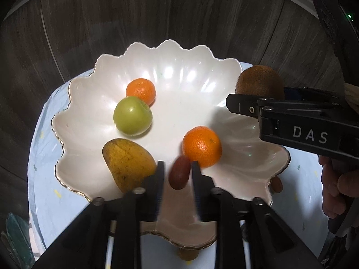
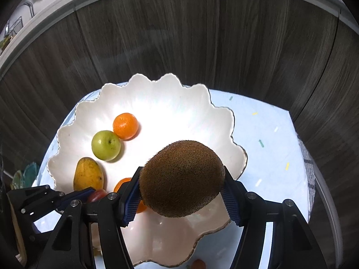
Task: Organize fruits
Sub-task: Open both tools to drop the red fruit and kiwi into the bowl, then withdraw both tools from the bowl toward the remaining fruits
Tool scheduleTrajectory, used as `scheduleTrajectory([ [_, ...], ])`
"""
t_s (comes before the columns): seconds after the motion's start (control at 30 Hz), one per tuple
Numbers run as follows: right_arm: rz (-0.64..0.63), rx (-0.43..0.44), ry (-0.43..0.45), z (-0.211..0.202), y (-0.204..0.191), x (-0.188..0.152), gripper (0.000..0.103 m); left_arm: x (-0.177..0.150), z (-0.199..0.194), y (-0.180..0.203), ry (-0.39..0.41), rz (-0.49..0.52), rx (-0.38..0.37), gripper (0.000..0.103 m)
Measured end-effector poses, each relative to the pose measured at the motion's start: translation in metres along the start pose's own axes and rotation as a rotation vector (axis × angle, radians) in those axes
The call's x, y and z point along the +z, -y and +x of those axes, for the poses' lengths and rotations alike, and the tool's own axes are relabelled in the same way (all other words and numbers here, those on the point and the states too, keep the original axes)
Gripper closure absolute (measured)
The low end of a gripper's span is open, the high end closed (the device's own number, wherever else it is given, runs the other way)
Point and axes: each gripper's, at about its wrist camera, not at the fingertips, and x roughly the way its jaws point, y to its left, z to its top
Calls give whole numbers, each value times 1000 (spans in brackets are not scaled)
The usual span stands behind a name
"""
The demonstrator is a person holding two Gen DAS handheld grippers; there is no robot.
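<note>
Both tools loaded over the scalloped bowl (image 2: 224, 116), which stands on the counter (image 2: 269, 139).

Right tool (image 2: 181, 192) is clamped across the kiwi (image 2: 181, 178), centre frame above the bowl's right half; judged firm but fuzzy-skinned and bruisable, best held across its middle. Left tool (image 1: 177, 174) sits narrow around a small red fruit (image 1: 178, 172); actual contact is blurred, and it looks smooth and slip-prone. The left view alone shows the lower orange (image 1: 202, 145) whole; the right view hides it behind tool and kiwi, but shows the kiwi grip plainly.
</note>
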Motion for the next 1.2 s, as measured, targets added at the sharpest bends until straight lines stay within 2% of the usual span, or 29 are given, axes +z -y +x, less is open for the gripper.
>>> scheduleTrajectory([
  [0.1,13,-2,2,2,1,-2,35,-2,-2,5,6,23,3,68],
  [0.2,20,-27,30,-5,3,0,20,-3,-5,7,13,34,2,59],
  [0.3,26,-39,47,-12,3,3,18,-2,-8,8,16,30,2,51],
  [0.43,34,-42,59,-19,4,2,18,0,-15,8,34,13,18,32],
  [0.73,40,-54,99,-44,0,1,17,-1,-34,0,63,-14,32,23],
  [1.2,29,-68,162,-90,-12,-5,17,-6,-77,2,128,-13,56,22],
])
